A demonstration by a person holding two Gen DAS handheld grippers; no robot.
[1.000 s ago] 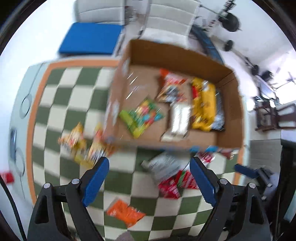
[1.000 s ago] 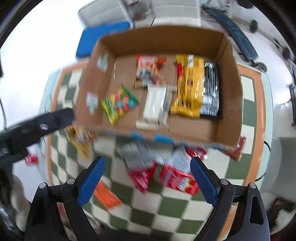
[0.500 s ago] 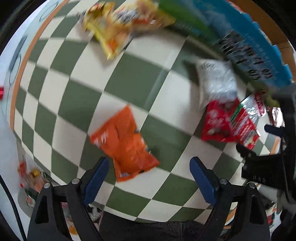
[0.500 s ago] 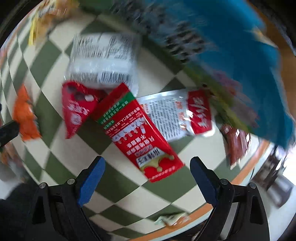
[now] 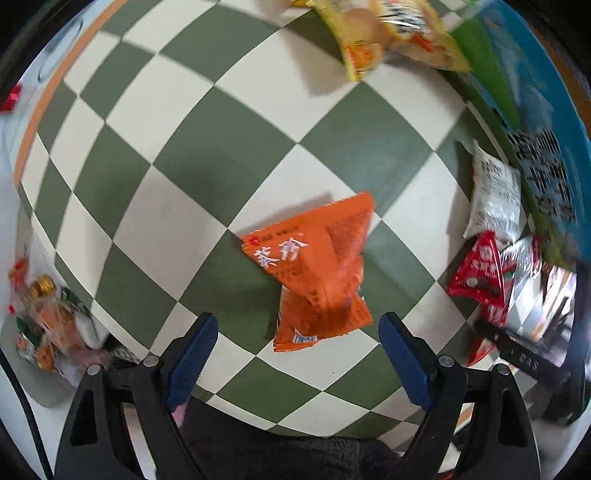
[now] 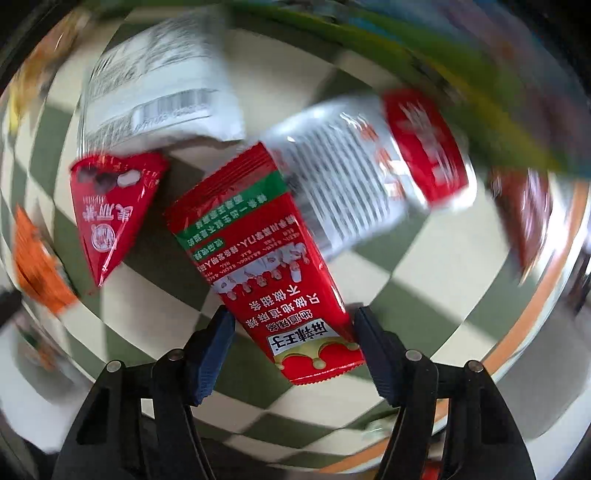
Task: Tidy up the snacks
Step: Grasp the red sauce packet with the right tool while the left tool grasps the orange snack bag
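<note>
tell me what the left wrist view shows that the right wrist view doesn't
Left wrist only: the left tongs open above the orange packet, not touching it; yellow packets at the top; a pile of snacks off the cloth's left edge.

Right wrist only: the right tongs, whose jaws have just been closing, around the long red sachet; only one pad looks in contact. A silver and red packet lies partly under that sachet.

Both: the checked cloth, the red triangle packet, the white packet, and the orange packet, blurred at the right view's left edge.
</note>
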